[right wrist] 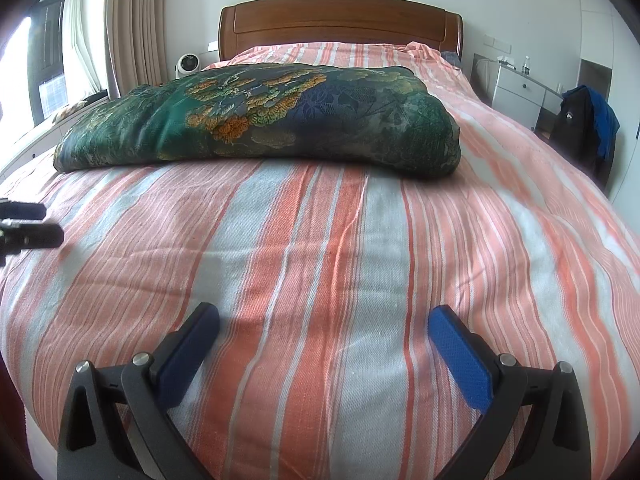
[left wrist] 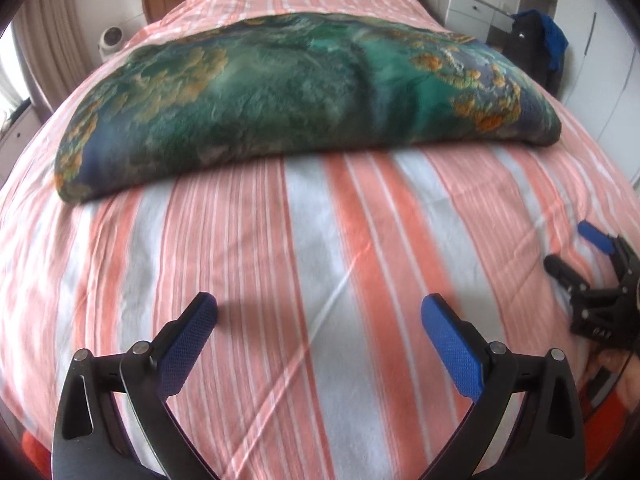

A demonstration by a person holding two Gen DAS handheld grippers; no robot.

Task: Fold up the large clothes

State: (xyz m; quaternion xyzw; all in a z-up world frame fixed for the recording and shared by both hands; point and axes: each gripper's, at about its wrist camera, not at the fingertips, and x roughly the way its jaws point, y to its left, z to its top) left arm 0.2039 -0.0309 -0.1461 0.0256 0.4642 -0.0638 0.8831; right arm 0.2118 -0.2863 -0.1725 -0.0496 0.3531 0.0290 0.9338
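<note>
Both the left gripper [left wrist: 319,307] and right gripper [right wrist: 323,319], jaws spread and empty, hover over the striped bedsheet [right wrist: 320,240], well short of the green floral garment [right wrist: 260,120], apparently already folded into a thick bundle mid-bed.

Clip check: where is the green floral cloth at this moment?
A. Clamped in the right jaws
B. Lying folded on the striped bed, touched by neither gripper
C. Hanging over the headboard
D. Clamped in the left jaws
B: the green floral cloth lies folded on the striped bed, while the left gripper and right gripper sit short of it, jaws open and empty.
</note>
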